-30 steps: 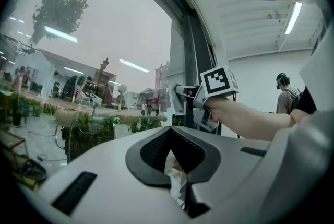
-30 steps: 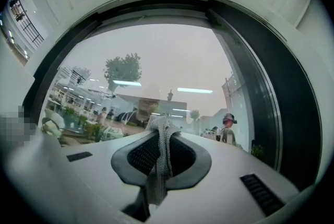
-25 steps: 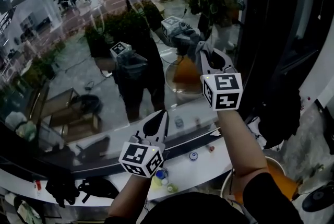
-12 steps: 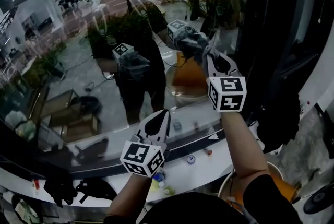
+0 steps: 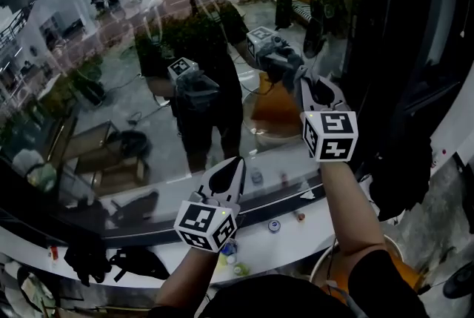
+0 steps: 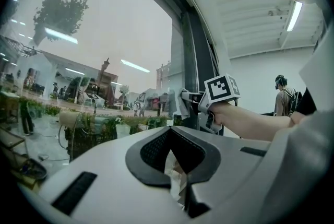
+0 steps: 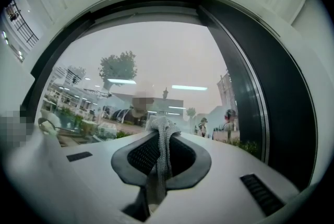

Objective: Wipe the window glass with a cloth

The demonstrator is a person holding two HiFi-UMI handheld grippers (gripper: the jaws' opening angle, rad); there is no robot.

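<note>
The window glass (image 5: 111,87) fills the head view and mirrors me and both grippers. My right gripper (image 5: 295,73) is raised against the pane near its right frame, shut on a grey knitted cloth (image 5: 281,57) that touches the glass. In the right gripper view the cloth (image 7: 163,144) hangs bunched between the jaws. My left gripper (image 5: 232,167) sits lower, tips close to the pane, not touching the cloth. Its jaws are shut on a small white tissue scrap (image 6: 175,176). The left gripper view also catches the right gripper (image 6: 192,102) at the glass.
A dark window frame (image 5: 385,50) runs down the right side. Below the pane lies a white sill (image 5: 285,239) with small caps and a bottle (image 5: 226,253). An orange bucket (image 5: 333,281) stands at the bottom right. Dark bundles (image 5: 89,259) lie at the sill's left.
My right gripper has slid a little to the right along the glass with the cloth in it. The left gripper has hardly moved.
</note>
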